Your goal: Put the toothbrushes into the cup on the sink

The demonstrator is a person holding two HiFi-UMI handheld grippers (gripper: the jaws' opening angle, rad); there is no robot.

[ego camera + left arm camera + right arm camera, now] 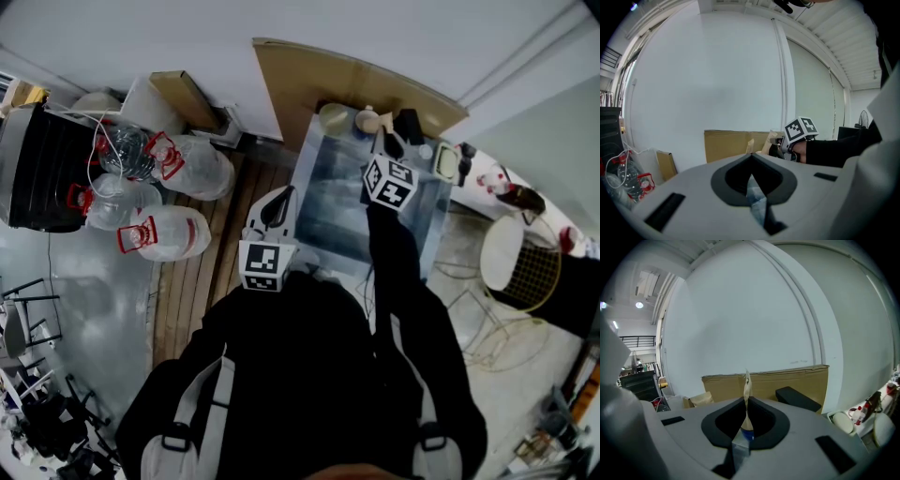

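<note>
Right gripper reaches over the far edge of the sink, its jaws clamped on the toothbrush. Left gripper hangs at the sink's near left corner, jaws together, with nothing seen sticking out of them. Brown cardboard leans on the wall behind the sink. Big clear water bottles lie on the floor off its left edge. A pale cup stands on the sink's back edge toward the left corner, near the right gripper. Thin and pale, the toothbrush stands upright between the pads, with a blue part low down.
</note>
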